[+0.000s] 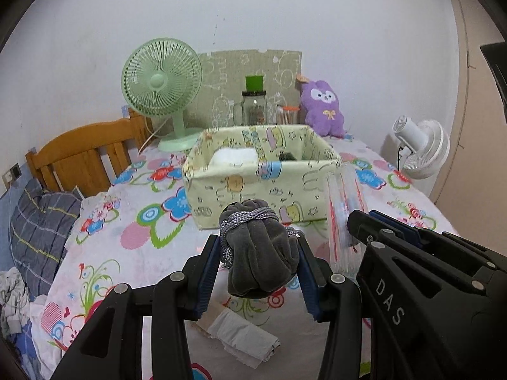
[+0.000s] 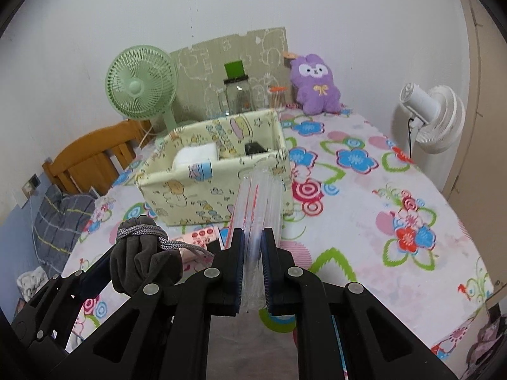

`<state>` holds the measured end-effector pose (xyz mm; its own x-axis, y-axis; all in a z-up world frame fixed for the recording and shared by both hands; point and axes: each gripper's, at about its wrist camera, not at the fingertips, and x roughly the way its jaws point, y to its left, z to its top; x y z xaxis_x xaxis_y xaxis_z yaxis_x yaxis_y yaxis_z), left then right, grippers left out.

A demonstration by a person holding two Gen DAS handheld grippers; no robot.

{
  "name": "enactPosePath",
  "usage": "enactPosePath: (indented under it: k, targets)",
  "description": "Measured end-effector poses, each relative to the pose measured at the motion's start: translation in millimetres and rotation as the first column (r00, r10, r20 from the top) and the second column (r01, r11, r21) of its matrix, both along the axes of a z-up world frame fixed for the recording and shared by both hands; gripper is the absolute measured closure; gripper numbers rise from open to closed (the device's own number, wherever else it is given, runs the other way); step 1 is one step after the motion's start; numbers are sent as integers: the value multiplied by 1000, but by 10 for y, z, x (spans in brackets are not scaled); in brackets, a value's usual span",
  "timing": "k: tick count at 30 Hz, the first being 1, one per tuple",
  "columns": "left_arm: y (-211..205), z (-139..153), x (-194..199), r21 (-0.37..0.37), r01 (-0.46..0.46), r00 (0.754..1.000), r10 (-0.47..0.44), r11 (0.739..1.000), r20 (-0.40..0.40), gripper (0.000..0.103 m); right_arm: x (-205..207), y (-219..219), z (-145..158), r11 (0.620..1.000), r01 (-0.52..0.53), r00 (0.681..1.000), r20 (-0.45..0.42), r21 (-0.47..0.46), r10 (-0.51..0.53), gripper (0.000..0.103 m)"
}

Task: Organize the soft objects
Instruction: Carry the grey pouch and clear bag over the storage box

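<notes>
My left gripper [image 1: 259,247] is shut on a dark grey velvet pouch [image 1: 261,253] tied with a grey cord, held above the flowered tablecloth just in front of the pale yellow fabric box [image 1: 253,186]. The pouch also shows in the right wrist view [image 2: 142,259]. My right gripper [image 2: 253,237] is shut on a clear plastic bag [image 2: 258,202] with red lines, pointing toward the box's front wall [image 2: 206,196]. In the left wrist view the bag [image 1: 343,209] sits right of the pouch. The box holds a white soft item [image 1: 233,156] and a dark item [image 1: 286,157].
A green desk fan [image 1: 161,85], a glass jar [image 1: 253,107], a small orange-lidded container [image 1: 286,115] and a purple plush toy [image 1: 323,106] stand behind the box. A white fan [image 2: 434,117] stands off the table's right. Folded white paper [image 1: 244,338] lies below my left gripper. A wooden chair [image 1: 85,152] stands left.
</notes>
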<state>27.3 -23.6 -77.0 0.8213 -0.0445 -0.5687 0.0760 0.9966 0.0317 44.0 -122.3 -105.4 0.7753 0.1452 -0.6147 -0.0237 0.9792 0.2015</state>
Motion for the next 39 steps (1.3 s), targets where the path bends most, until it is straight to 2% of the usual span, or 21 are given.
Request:
enactPosePath:
  k: [20,39]
  targets:
    - [-16,512,-1,-33,21,996,-18,999,84,55,-91,-80,607,1000,-1,992,126,-28,4,90]
    - [-31,687,358,-36,18,992,-13,999,123,55,224,-74,814,999,-9,984,180,-45,17,90]
